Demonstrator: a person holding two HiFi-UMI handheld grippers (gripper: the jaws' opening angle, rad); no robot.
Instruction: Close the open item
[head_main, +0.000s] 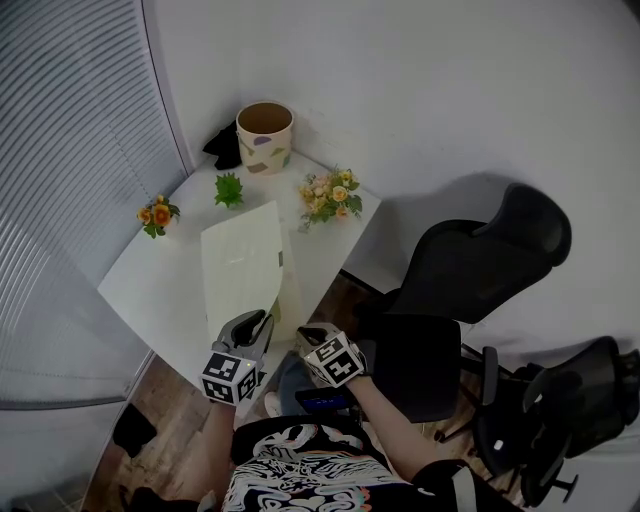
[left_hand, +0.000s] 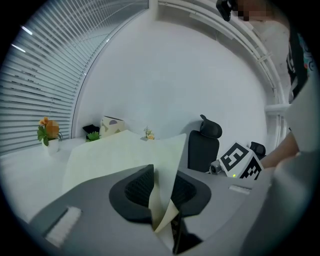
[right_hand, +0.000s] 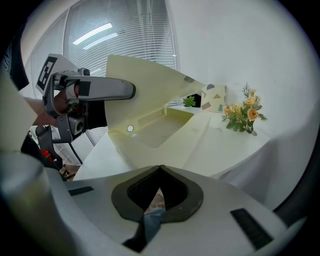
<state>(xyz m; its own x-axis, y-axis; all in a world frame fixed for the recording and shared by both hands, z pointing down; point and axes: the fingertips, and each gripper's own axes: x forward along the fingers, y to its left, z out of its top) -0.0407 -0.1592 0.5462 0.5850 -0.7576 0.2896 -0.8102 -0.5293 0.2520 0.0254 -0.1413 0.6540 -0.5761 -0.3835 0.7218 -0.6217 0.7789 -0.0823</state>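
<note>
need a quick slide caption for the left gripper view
Left gripper pinches the raised cream lid above a white table.

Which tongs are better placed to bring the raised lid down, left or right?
Left. The left tongs have the lid edge pinched between them; the right tongs are shut, empty and off the box.

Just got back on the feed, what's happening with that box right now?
The person's left gripper is clamped on the edge of the raised lid of the cream box on the white table. The right gripper is shut and empty, held beside the left one. The lid stands well up, so the box is not yet closed.
</note>
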